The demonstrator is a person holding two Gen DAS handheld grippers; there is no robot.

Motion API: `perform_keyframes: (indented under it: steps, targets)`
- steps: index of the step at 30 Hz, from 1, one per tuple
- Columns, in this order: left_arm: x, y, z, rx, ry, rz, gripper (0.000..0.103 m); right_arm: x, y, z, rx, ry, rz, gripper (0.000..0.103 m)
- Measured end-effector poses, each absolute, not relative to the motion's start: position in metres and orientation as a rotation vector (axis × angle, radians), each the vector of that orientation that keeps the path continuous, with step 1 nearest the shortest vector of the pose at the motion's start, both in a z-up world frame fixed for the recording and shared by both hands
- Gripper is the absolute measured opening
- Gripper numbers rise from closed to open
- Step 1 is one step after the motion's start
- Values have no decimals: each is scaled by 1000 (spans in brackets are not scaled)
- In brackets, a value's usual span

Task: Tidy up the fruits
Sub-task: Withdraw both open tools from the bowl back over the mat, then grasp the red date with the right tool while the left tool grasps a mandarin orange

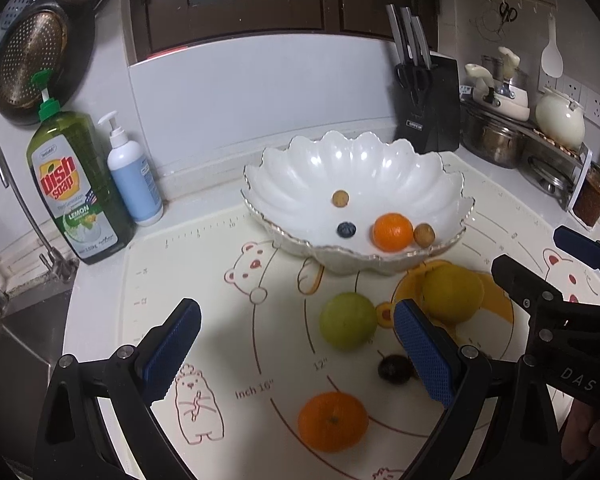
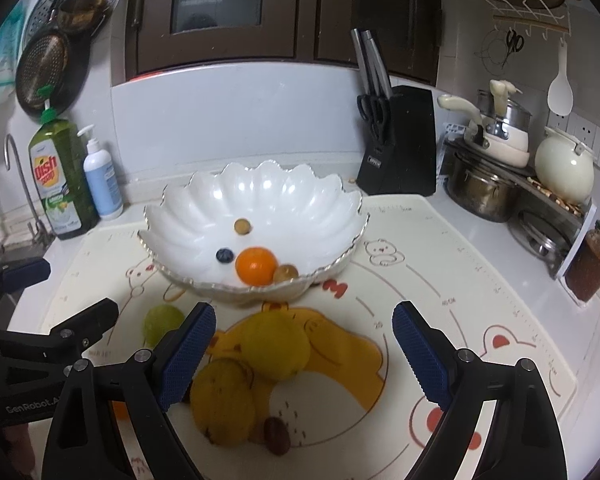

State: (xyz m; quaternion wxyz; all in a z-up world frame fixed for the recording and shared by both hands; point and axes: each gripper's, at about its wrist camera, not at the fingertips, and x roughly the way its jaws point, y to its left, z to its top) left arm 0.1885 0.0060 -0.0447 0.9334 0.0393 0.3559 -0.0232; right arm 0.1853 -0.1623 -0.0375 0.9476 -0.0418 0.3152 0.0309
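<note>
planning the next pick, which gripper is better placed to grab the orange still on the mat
Left, probably. The orange lies between the open left gripper's fingers, close below. The right gripper is open over the yellow fruit instead, with the orange barely visible behind its finger.

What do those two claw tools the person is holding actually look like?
Both are matte black plastic frames with round silver pivot screws. The left gripper and the right gripper each end in two fingers faced with ridged dark blue pads. White lettering marks the bodies, reading "GenRobot" on the left.
</note>
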Motion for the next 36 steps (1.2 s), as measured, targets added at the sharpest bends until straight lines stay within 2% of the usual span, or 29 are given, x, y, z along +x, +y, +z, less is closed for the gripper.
perform_keyframes:
  steps: [31, 34, 36]
  targets:
    - [155, 3, -92, 143, 823, -53, 96, 157, -150, -82, -163, 742, 139, 89]
    - [155, -1, -96, 145, 833, -64, 94, 155, -156, -86, -144, 755, 136, 84]
    - [155, -5, -100, 148, 840, -69, 92, 154, -159, -89, -125, 768, 140, 75]
